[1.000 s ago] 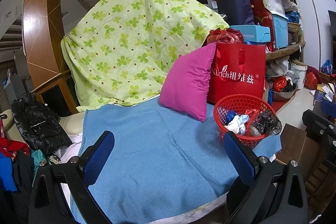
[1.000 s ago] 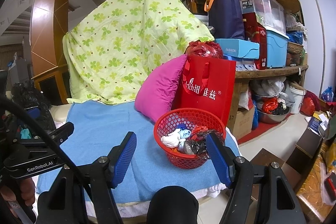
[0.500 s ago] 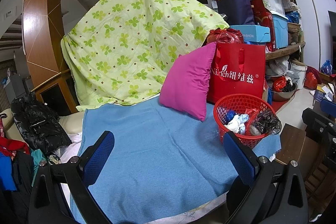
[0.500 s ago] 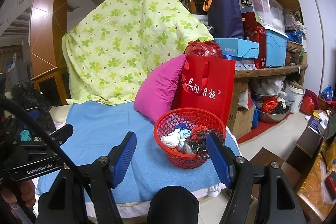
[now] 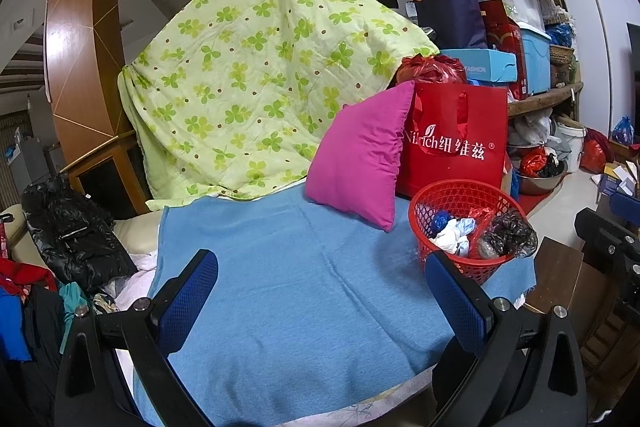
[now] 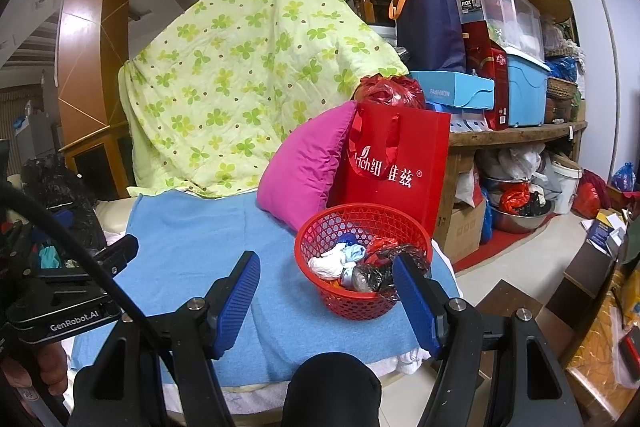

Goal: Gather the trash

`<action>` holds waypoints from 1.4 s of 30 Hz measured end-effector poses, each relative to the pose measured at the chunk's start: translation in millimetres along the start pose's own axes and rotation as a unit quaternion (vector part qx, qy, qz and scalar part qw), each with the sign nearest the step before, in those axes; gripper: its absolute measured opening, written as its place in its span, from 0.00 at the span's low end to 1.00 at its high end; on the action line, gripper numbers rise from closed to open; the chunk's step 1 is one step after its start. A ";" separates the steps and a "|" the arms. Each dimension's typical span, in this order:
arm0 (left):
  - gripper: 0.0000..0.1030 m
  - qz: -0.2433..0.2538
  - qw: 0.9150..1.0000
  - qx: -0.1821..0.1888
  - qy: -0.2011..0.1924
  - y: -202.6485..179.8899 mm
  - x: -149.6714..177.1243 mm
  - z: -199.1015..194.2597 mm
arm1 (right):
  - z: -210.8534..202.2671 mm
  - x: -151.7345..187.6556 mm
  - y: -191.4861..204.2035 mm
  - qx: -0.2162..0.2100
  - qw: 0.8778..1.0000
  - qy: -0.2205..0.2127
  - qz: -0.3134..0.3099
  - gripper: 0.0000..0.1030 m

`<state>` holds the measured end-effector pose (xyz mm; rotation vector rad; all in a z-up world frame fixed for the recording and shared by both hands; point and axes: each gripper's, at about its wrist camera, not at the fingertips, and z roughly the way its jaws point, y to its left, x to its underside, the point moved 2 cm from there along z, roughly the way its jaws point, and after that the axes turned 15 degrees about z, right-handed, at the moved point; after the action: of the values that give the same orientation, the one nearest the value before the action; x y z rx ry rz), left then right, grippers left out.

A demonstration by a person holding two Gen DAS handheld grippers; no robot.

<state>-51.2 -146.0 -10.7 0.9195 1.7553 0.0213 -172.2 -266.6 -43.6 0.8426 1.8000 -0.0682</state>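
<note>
A red mesh basket [image 5: 460, 199] [image 6: 340, 223] stands on the blue towel [image 5: 304, 287] [image 6: 192, 239] near its right end. Crumpled white, blue, red and dark plastic trash [image 5: 480, 231] [image 6: 360, 263] fills it. My left gripper [image 5: 320, 291] hovers open over the towel, left of the basket, with nothing between its blue pads. My right gripper [image 6: 326, 283] is open too, its right pad [image 6: 412, 303] in front of the basket's near right rim, nothing held. The left gripper's body also shows at the left of the right wrist view, held by a hand [image 6: 52, 363].
A magenta pillow [image 5: 360, 155] and a red paper bag [image 5: 456, 143] lean behind the basket, with a green flowered quilt [image 5: 256, 75] draped at the back. Black jacket and clothes [image 5: 72, 235] pile at the left. Shelves with boxes [image 6: 512, 83] and floor clutter fill the right.
</note>
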 end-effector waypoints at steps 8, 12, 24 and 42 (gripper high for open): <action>1.00 -0.001 1.000 -0.001 -0.001 1.9 -0.3 -1.3 | 0.0 0.0 1.9 0.000 1.000 0.000 -0.001 0.70; 1.00 0.000 1.000 -0.001 -0.001 2.1 -0.3 -1.3 | -1.5 -0.8 6.1 -0.001 1.000 -0.002 -0.002 0.70; 1.00 -0.001 1.000 -0.001 -0.001 2.3 -0.7 -1.1 | -5.2 -8.4 10.0 -0.001 1.000 -0.009 -0.003 0.70; 1.00 -0.005 1.000 -0.005 -0.002 5.1 -0.2 -2.3 | -3.7 -14.6 15.0 -0.003 1.000 -0.010 -0.012 0.70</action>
<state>-50.1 -141.6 -7.4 0.9036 1.7551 0.0221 -164.4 -261.2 -24.6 0.8129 1.7906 -0.0866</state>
